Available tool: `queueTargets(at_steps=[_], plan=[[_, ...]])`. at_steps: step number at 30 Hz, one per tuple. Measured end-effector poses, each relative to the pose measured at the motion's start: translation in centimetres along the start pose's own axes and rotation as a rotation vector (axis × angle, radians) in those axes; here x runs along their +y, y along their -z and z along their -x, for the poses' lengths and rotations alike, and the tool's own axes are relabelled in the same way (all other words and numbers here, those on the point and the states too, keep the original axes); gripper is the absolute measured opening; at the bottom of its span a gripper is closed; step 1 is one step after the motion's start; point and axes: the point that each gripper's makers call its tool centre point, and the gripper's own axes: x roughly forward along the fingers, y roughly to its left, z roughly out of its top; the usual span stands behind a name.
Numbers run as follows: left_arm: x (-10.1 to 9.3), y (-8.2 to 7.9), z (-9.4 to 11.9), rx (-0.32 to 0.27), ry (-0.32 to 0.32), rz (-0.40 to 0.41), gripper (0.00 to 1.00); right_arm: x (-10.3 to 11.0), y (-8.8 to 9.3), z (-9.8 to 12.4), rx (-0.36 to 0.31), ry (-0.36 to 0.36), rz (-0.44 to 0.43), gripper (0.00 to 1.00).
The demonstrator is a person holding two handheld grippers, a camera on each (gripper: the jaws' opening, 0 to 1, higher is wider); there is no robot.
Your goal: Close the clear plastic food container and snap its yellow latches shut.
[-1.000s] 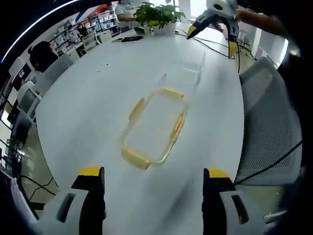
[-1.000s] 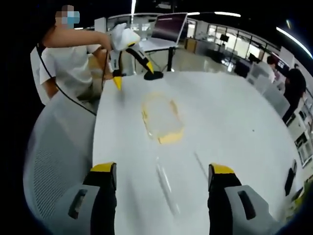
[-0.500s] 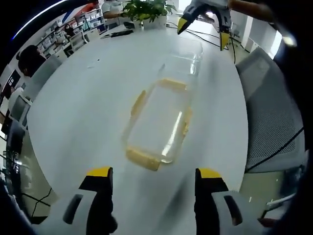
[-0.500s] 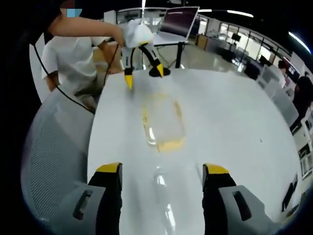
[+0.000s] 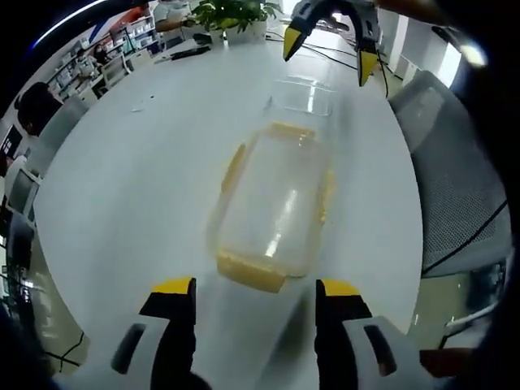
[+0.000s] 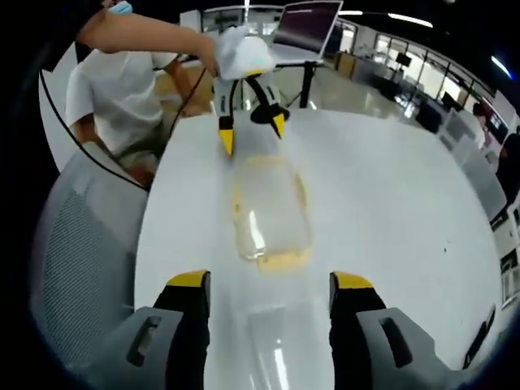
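Nearest to you in the left gripper view are the left gripper's (image 5: 254, 296) two yellow-tipped jaws, standing apart with nothing between them. Just past their tips lies the clear rectangular plastic lid with yellow latches (image 5: 272, 207), flat on the white oval table (image 5: 130, 179). Its near yellow latch (image 5: 250, 272) is almost at your jaw tips, two more latches run along its long sides, and the fourth is at the far end. Beyond that far end stands the clear plastic container base (image 5: 305, 96), open at the top, and the right gripper (image 5: 327, 55) hangs above it with jaws spread and empty.

In the right gripper view the order is the other way: your right gripper (image 6: 266, 284) has its jaws wide apart, the clear base (image 6: 272, 357) sits low between them, then comes the lid (image 6: 268, 213), then the left gripper (image 6: 250, 130), then a grey mesh chair (image 6: 81, 268) at the table edge.

I judge that nothing of the task is done yet: the lid is not on the base and no latch is snapped. You must place the lid on the base, then press the four latches.

The lid's long axis runs from one gripper toward the other, roughly in line with the base, so it points end-on at the base.
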Motion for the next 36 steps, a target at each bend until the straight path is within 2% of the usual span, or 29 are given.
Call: queueTargets(at_steps=[11, 16, 22, 30, 36], plan=[[0.2, -0.3, -0.8, -0.004, 0.044, -0.062, 0.48, -0.5, 0.1, -2.7, 0.065, -0.017, 0.042, 0.5], [0.3, -0.1, -1.3, 0.001, 0.06, -0.081, 0.45, -0.6, 0.3, -3.8, 0.093, -0.032, 0.073, 0.5], [0.2, -0.1, -1.7, 0.006, 0.075, -0.097, 0.42, -0.9, 1.0, -5.1, 0.146, -0.054, 0.125, 0.48], [0.3, -0.1, -2.3, 0.009, 0.087, -0.116, 0.39, -1.4, 2.1, -6.6, 0.231, -0.04, 0.154, 0.46], [0.4, 0.1, -2.6, 0.01, 0.1, -0.118, 0.36, -1.8, 2.0, -7.7, 0.24, -0.05, 0.157, 0.44]])
